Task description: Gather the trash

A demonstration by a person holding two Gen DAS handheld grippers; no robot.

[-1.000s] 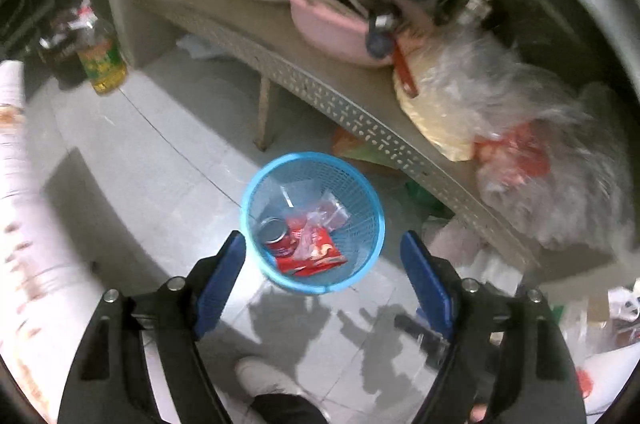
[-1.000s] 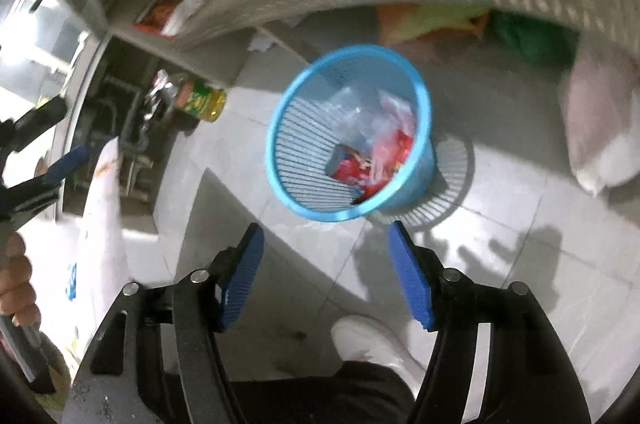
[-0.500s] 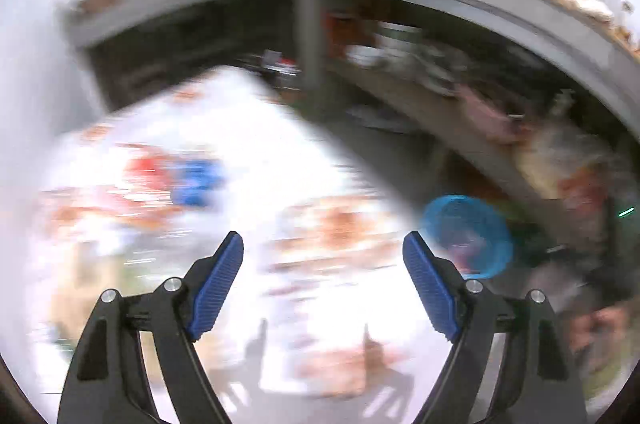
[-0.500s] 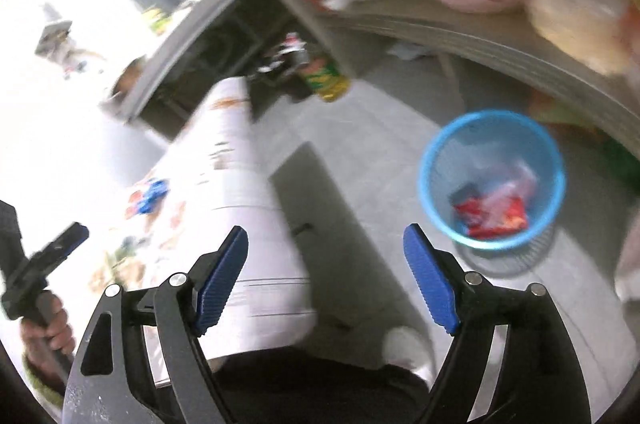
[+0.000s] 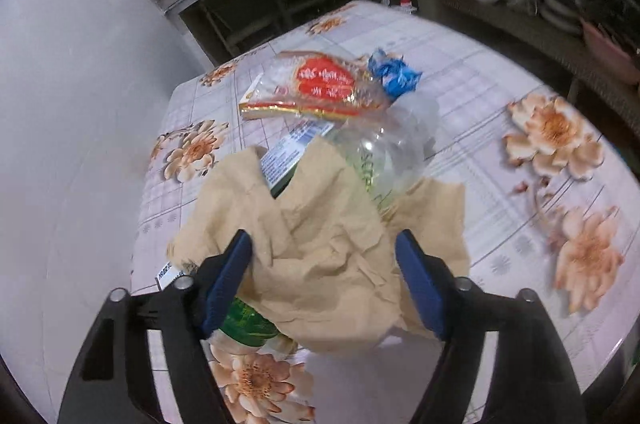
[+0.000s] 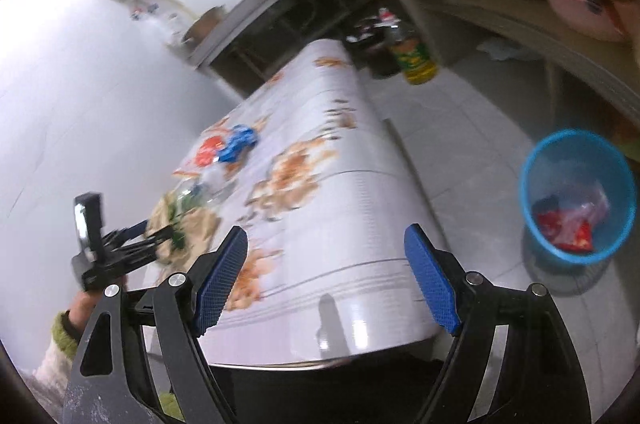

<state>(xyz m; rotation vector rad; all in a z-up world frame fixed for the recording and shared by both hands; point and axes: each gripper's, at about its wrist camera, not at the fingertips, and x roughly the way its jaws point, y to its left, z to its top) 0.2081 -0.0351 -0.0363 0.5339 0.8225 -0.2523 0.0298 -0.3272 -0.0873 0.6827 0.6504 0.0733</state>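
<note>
Left gripper [image 5: 324, 284] open, straddling crumpled brown paper [image 5: 320, 244] on table [image 5: 500, 152]. Right gripper [image 6: 326, 278] open, empty, beside table; blue basket [image 6: 528, 192] beyond.

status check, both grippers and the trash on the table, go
Left gripper open, straddling crumpled brown paper. Right gripper open, empty, over table edge. Clear plastic bottle lies beneath paper. Blue bin on floor.

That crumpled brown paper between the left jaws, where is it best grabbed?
Probably at the raised crumpled ridge in the middle of the brown paper, coming down from above: its edges lie flat and it drapes over a plastic bottle, so side approaches would snag.
</note>
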